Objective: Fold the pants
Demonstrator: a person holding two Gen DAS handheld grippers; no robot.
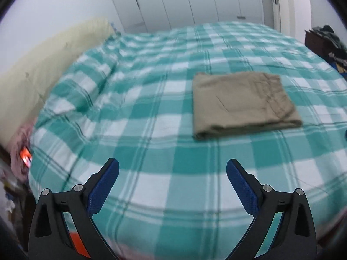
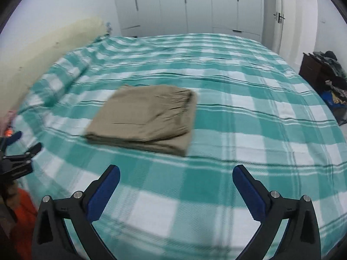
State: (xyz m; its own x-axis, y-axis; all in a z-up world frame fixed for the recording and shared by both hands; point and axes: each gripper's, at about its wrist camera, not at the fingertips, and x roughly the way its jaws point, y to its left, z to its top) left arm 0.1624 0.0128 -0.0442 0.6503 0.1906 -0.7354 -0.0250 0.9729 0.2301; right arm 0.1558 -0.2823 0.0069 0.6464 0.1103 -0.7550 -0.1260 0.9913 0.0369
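I see the pants (image 1: 243,103) lying folded into a flat khaki rectangle on the checked bed (image 1: 151,143), ahead of both grippers and touched by neither. From my left gripper (image 1: 172,169) they sit up and right; from my right gripper (image 2: 176,174), up and left, a little nearer. Both sets of fingers (image 2: 104,190) are spread wide and hold nothing.

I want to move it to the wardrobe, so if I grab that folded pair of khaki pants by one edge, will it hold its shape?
Probably not: the pants are soft stacked cloth layers, likely to droop and unfold. They look light, and should slide easily over the checked blanket.
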